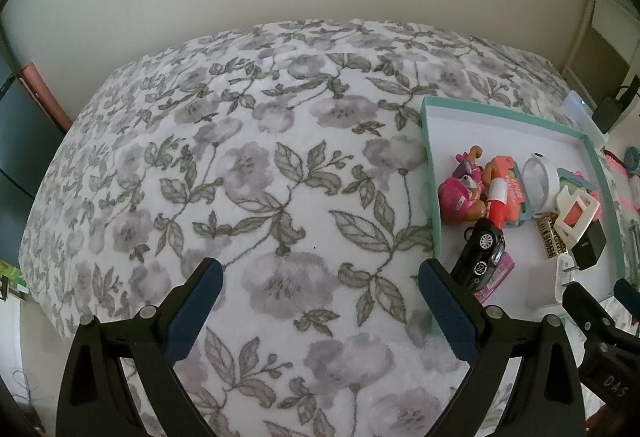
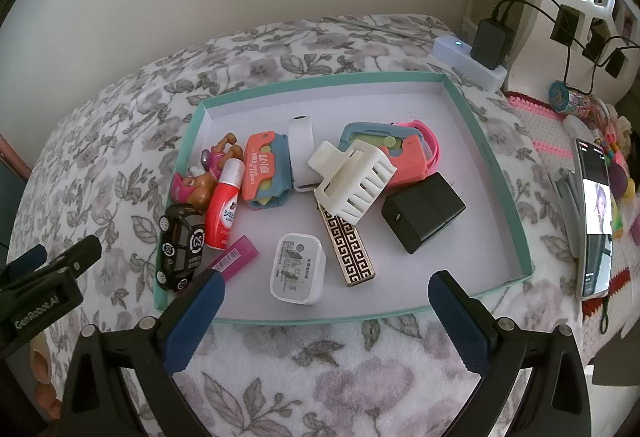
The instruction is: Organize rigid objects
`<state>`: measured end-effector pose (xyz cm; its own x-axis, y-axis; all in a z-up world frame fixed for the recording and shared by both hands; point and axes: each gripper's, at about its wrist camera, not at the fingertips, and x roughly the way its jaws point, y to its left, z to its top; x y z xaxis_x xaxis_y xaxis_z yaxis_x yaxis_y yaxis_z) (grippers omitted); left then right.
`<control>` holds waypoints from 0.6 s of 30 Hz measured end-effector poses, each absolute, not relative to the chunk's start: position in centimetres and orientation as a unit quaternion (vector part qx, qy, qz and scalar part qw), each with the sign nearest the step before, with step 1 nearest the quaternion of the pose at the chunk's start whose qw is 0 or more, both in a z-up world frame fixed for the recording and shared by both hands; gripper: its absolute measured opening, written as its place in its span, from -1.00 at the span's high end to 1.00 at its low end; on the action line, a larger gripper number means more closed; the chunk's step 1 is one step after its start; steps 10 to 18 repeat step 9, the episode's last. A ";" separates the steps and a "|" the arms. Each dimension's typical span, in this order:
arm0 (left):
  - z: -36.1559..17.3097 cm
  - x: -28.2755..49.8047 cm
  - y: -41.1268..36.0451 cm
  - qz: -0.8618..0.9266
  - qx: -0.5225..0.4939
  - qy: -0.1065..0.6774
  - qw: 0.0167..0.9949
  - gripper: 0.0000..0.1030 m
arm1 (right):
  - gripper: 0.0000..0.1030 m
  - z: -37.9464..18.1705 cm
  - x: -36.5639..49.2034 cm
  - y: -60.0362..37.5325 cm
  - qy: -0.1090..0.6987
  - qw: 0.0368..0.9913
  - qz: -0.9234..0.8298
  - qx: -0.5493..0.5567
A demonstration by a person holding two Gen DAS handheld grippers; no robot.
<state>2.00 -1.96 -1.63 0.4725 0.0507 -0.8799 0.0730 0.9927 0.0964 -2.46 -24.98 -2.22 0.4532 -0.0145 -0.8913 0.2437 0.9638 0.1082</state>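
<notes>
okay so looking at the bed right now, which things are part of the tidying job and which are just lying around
Part of the job:
teal tray
toy car
white hair claw
black charger
white plug
red bottle

Just lying about:
phone
power strip
floral blanket

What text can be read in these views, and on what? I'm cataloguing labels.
"GenRobot.AI": on the left tongs body, right wrist view.
"DAS": on the right tongs body, left wrist view.
"CS": on the black toy car.
"CARROT": on the orange case; the rest is blurred.
Red bottle, white charger, phone: print too small.
</notes>
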 end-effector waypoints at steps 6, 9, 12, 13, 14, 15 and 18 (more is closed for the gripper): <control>-1.4 1.7 -2.0 -0.004 0.065 0.501 0.863 -0.91 | -1.00 -2.2 -2.5 -25.0 0.518 0.845 -0.076 0.111; -1.4 1.8 -1.9 -0.003 0.057 0.505 0.861 -0.91 | -1.00 -2.2 -2.5 -25.0 0.518 0.845 -0.076 0.111; -1.4 1.8 -1.9 -0.003 0.057 0.505 0.861 -0.91 | -1.00 -2.2 -2.5 -25.0 0.518 0.845 -0.076 0.111; -1.4 1.8 -1.9 -0.003 0.057 0.505 0.861 -0.91 | -1.00 -2.2 -2.5 -25.0 0.518 0.845 -0.076 0.111; -1.4 1.8 -1.9 -0.003 0.057 0.505 0.861 -0.91 | -1.00 -2.2 -2.5 -25.0 0.518 0.845 -0.076 0.111; -1.4 1.8 -1.9 -0.003 0.057 0.505 0.861 -0.91 | -1.00 -2.2 -2.5 -25.0 0.518 0.845 -0.076 0.111; -1.4 1.8 -1.9 -0.003 0.057 0.505 0.861 -0.91 | -1.00 -2.2 -2.5 -25.0 0.518 0.845 -0.076 0.111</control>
